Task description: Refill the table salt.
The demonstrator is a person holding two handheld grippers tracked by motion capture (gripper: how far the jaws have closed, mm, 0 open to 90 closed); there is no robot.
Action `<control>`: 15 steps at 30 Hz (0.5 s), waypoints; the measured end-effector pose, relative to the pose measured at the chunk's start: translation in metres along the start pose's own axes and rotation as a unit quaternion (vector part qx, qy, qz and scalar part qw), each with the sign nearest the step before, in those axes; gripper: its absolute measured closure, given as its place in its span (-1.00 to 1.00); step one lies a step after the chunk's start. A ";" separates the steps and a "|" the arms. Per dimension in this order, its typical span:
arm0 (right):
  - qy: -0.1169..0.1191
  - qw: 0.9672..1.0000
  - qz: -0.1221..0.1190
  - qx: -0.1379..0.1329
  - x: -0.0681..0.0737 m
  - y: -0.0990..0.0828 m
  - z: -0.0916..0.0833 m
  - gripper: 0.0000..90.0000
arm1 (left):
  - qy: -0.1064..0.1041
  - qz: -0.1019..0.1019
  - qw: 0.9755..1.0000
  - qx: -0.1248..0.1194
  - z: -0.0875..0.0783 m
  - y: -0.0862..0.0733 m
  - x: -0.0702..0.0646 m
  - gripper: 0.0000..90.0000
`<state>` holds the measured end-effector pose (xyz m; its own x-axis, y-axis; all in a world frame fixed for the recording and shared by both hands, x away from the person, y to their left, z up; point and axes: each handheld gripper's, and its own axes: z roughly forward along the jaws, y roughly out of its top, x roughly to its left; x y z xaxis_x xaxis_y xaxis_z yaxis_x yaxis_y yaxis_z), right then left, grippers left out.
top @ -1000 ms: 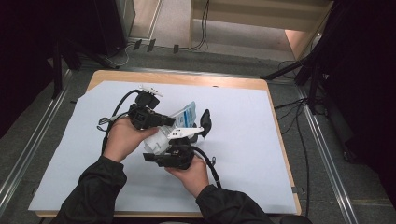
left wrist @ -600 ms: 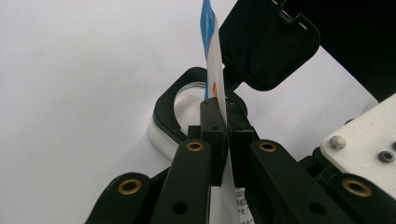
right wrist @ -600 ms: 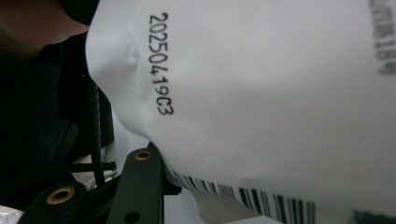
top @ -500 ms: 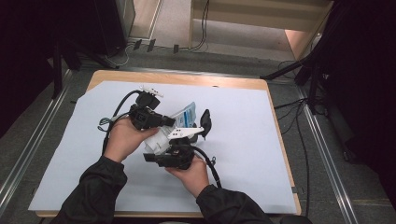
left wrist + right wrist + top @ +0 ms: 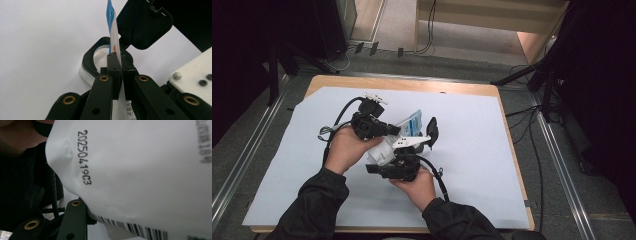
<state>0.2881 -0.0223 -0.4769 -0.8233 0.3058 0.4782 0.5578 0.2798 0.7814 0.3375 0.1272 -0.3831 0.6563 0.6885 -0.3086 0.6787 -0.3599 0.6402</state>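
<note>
Nothing has moved since the earlier frame. Left gripper (image 5: pixel 119 75) jaws clamp the flat top edge of a white refill pouch (image 5: pixel 387 147) above the counter (image 5: pixel 472 90). Right gripper (image 5: pixel 404 167) jaws grip the pouch's lower body, beside an open black-lidded container (image 5: pixel 105 57).

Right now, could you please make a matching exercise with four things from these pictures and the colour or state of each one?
Things:
1. left gripper
2. right gripper
3. lid
4. table sheet

States:
A. flipped open, black
B. flat, pale blue-white
C. holds the white pack's body
D. shut on the pack's thin top edge

Pairs: 1-D, 2-C, 3-A, 4-B
</note>
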 end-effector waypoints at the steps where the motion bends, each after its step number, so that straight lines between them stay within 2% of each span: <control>1: 0.001 1.000 0.000 0.000 0.000 0.000 0.000 0.39 | 0.001 0.000 1.000 0.000 0.000 0.000 0.000 1.00; 12: 0.009 1.000 0.001 -0.005 0.002 0.003 -0.003 0.42 | 0.001 0.008 1.000 -0.004 -0.004 0.002 -0.002 0.99; 15: 0.018 1.000 0.010 -0.007 0.001 0.003 -0.002 0.42 | 0.001 0.008 1.000 -0.005 -0.004 0.002 -0.003 0.98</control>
<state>0.2890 -0.0235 -0.4733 -0.8149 0.2781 0.5085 0.5736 0.2613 0.7763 0.3358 0.1273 -0.3785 0.6659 0.6841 -0.2975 0.6650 -0.3636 0.6523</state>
